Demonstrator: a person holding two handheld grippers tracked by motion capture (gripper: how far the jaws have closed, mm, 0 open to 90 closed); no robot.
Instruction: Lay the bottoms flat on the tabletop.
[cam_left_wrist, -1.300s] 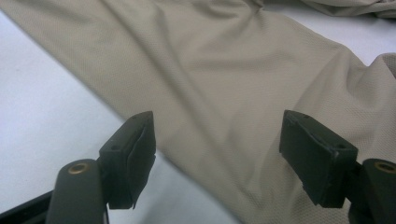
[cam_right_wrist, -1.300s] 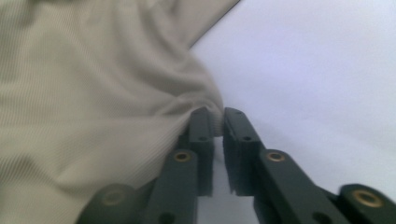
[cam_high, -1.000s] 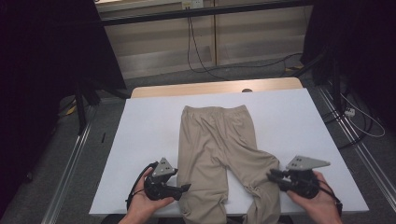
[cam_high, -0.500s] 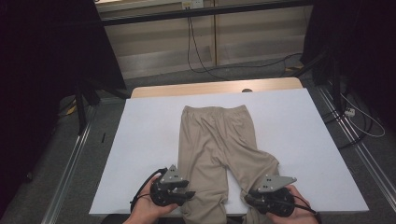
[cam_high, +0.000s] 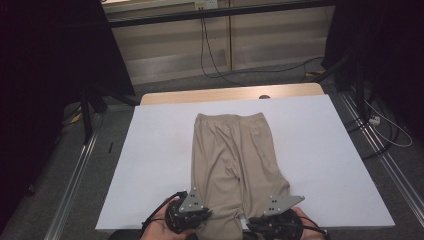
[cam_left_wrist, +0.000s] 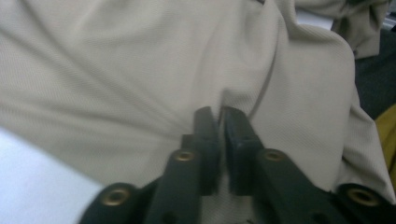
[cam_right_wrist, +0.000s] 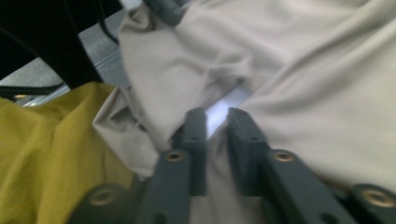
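One white table (cam_high: 150, 165) w/ beige trousers (cam_high: 232, 150), grey floor (cam_high: 165, 82) behind.

Beige trousers (cam_high: 232, 160), matt fine-ribbed knit cloth; white table cover (cam_high: 150, 165), smooth; jaws, matt black plastic

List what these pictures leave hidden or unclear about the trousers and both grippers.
- High view: the trousers' leg ends, covered by the grippers and cut by the bottom edge.
- Right gripper view: blur hides whether cloth is pinched.
- Left gripper view: which leg it has shut on is out of frame.
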